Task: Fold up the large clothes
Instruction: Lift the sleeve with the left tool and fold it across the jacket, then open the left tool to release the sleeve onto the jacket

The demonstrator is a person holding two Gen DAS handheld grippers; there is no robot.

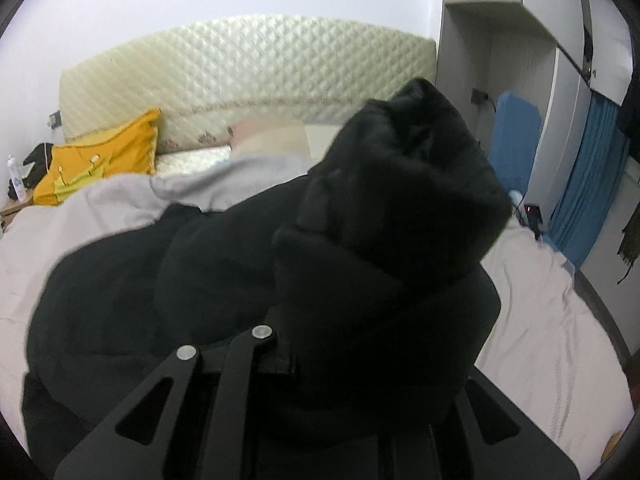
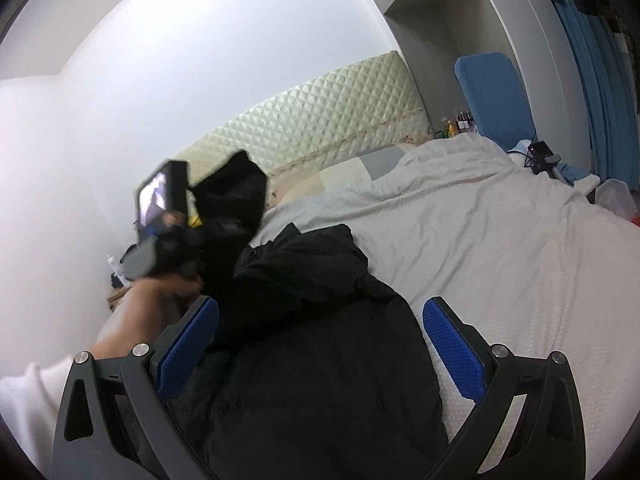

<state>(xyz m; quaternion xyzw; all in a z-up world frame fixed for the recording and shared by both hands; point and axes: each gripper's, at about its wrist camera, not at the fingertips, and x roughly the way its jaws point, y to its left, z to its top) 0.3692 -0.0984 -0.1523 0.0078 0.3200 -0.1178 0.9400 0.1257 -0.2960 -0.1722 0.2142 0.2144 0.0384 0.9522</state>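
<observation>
A large black padded jacket lies on the bed. My left gripper is shut on a bunched part of the jacket and holds it up off the bed; the cloth hides its fingertips. In the right wrist view the left gripper shows at the left, lifted, with black cloth hanging from it. My right gripper is open and empty, its blue pads either side of the jacket's body, just above it.
A quilted cream headboard stands behind. A yellow pillow and a grey blanket lie near it. A blue chair, blue curtains and a wardrobe are on the right. A nightstand with a bottle is at left.
</observation>
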